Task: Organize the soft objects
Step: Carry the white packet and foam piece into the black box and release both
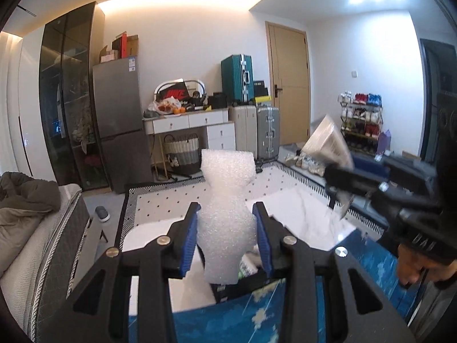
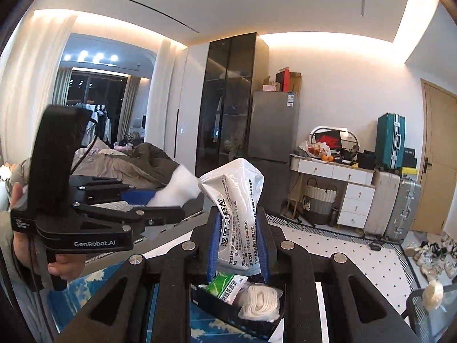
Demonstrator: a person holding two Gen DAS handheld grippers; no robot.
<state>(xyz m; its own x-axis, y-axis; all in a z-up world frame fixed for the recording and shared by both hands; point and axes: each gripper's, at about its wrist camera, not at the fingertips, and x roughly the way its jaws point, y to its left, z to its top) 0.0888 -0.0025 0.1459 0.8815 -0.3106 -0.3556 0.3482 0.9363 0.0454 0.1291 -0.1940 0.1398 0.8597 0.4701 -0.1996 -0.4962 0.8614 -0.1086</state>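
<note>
- Two soft things are in the air, one in each of my tongs; my left gripper (image 1: pixel 225 237) is clenched on the white foam sheet (image 1: pixel 227 214), and my right gripper (image 2: pixel 238 245) is clenched on the white sachet (image 2: pixel 237 214).
- Both stand upright, long axis vertical, free ends pointing up past my fingertips.
- Below the sachet, the black box (image 2: pixel 228 310) near the table's front edge already keeps a green packet (image 2: pixel 225 284) and a bagged white roll (image 2: pixel 258 300).
- I judge the task half done: the two held things are left to put in.
</note>
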